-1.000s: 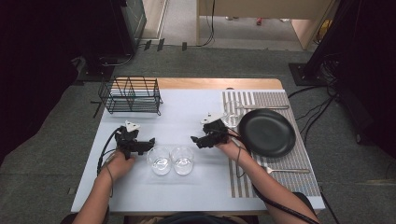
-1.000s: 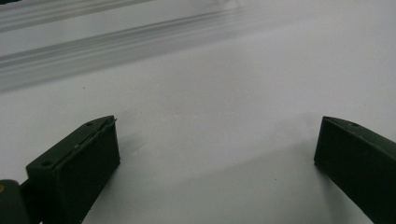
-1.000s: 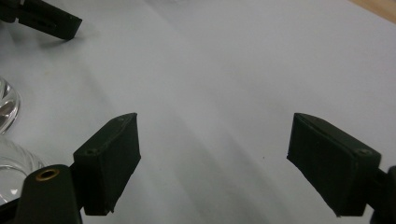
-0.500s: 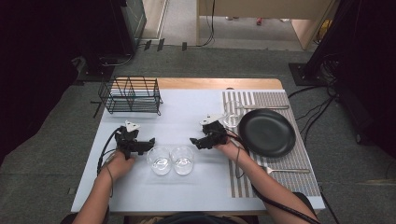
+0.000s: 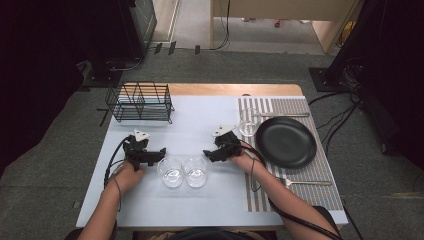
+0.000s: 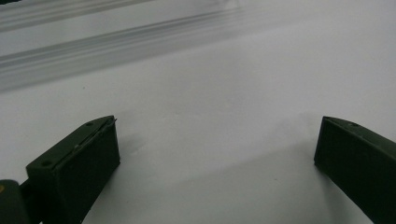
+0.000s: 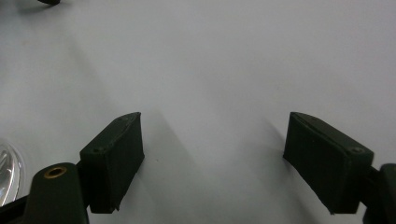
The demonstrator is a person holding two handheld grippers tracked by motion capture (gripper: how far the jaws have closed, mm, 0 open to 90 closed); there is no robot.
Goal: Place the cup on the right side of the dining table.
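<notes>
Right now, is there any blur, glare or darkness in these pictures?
High view: table sharp, far left and right nearly black, glints in the two glasses. Left gripper view: striped mat at the top smeared. Right gripper view: even light, soft shadows, glass edge at lower left blurred.

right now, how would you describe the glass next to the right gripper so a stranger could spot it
On the white table, two clear glasses stand side by side between the grippers. It is the right-hand glass, closest to the right gripper; the left-hand glass sits by the left gripper, and a third glass stands apart on the striped mat.
</notes>
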